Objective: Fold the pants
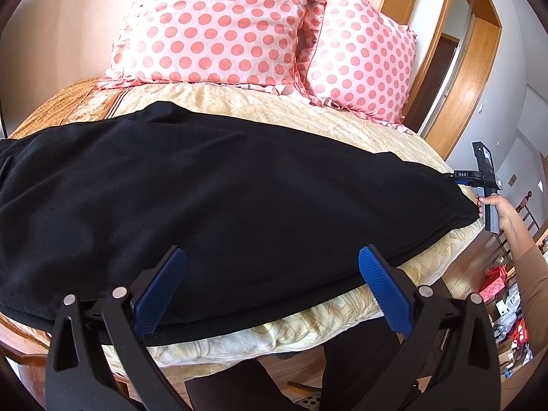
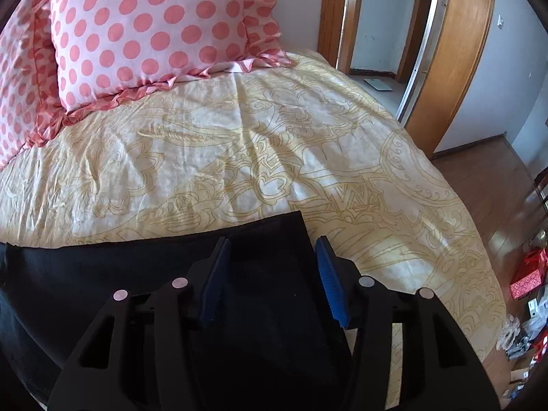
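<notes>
A: Pants (image 1: pixel 219 185) black, spread flat across yellow patterned bedspread (image 2: pixel 239 144); two polka-dot pillows (image 1: pixel 219 24) behind, apart from them.

B: Left gripper (image 1: pixel 272 257)?

A: Fingers wide, over the near edge of the cloth; nothing pinched.

B: Right gripper (image 2: pixel 272 248)?

A: At the pants' end by the bed corner; blue pads (image 2: pixel 330 281) partly apart, fabric end between them; pressing or not, cannot tell; hand (image 1: pixel 498 210) on its handle.

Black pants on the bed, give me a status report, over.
Left hand-held gripper open over the near edge. Right hand-held gripper open, astride the leg end. Black pants flat across the yellow bedspread. Nothing in the way.
</notes>
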